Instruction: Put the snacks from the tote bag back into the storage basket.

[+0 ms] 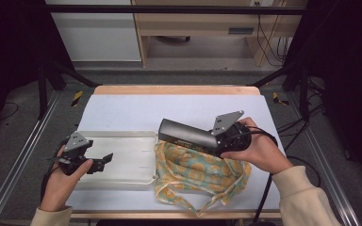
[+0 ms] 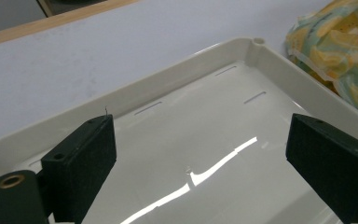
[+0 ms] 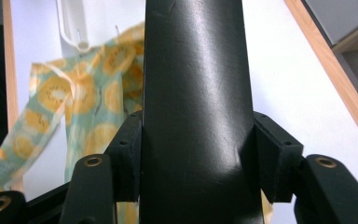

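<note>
White table (image 1: 122, 110): right gripper (image 3: 198, 154) clamped around dark tube (image 3: 196, 93); left gripper (image 2: 200, 154) wide, empty, over tray (image 2: 177, 86).

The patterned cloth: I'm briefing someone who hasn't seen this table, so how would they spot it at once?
Start at the white-covered table and find the shallow cream tray on its left half. Just right of that tray lies a crumpled cloth, with the dark cylinder held in the right tongs above its far edge. It is the one soft, colourful thing: teal with orange-yellow fruit slices and trailing ties.
</note>
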